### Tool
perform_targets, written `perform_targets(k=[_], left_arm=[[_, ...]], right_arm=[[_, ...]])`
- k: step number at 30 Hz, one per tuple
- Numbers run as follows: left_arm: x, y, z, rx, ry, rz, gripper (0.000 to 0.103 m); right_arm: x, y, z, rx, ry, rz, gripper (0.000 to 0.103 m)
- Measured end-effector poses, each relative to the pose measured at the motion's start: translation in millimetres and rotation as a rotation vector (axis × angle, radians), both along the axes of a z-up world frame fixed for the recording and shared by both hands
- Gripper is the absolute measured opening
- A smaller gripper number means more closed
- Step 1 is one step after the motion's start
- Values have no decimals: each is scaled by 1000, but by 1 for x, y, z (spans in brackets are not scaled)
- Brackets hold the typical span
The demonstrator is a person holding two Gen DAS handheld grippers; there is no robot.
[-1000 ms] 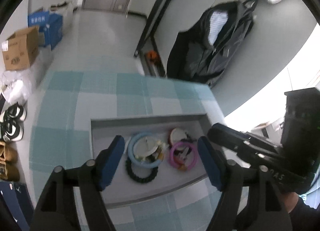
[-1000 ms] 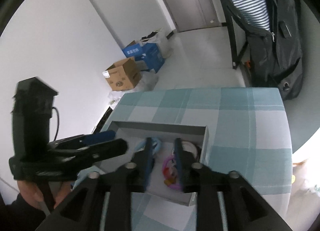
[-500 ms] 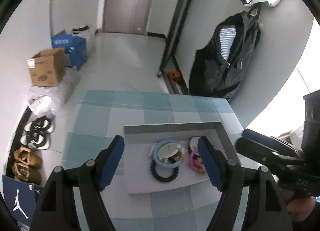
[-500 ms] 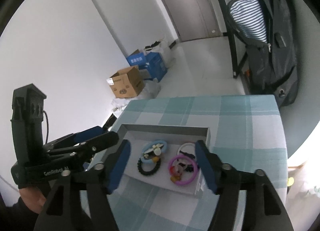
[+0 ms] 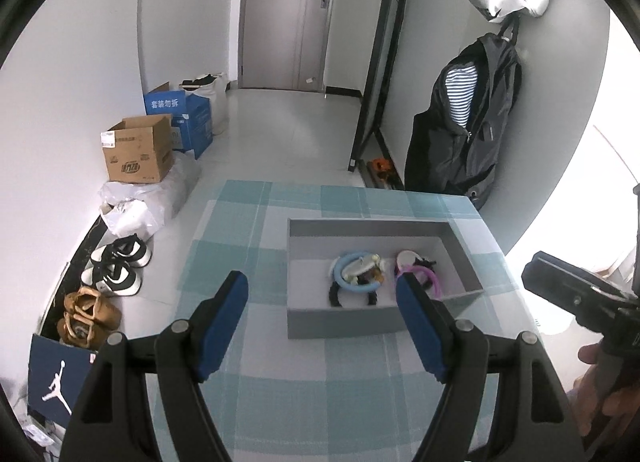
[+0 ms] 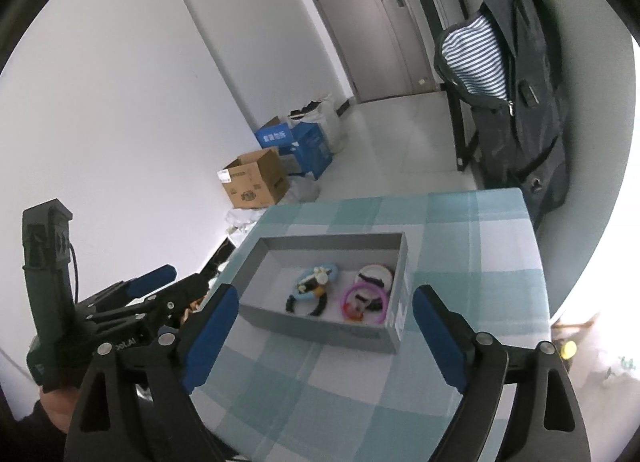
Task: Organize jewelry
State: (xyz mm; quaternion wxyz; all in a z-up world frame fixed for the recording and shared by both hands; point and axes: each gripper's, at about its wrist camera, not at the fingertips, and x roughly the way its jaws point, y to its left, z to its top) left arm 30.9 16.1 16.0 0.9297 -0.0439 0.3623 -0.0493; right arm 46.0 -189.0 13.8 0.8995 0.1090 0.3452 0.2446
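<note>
- Left wrist view: the left gripper point(image 5: 322, 298) has its jaws apart with nothing between them, hanging over the checked table point(image 5: 280, 402) on the near side of the grey box point(image 5: 340, 320)
- Right wrist view: the right gripper point(image 6: 322, 328) has just been opening its jaws; they stand wide apart and empty, also short of the box's near wall
- The jewelry lies inside the box, beyond both grippers: a blue ring point(image 5: 356, 272) over a black beaded bracelet point(image 5: 334, 296) on the left, a pink ring point(image 6: 364, 302) and a white piece point(image 6: 374, 273) on the right
- The box's long axis runs left to right across both views
- My guess is that the pink ring sits nearer the right gripper and the blue ring nearer the left; either must go forward and down over the near wall
</note>
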Motion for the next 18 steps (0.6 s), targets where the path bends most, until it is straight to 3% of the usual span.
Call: perform_targets(k=[4, 18], left_arm=[[-11, -4, 2, 21, -27, 6, 73], [-26, -6, -5, 36, -21, 21, 73]], right_arm=[[-15, -4, -2, 5, 1, -14, 97], [-40, 0, -6, -69, -42, -29, 101]])
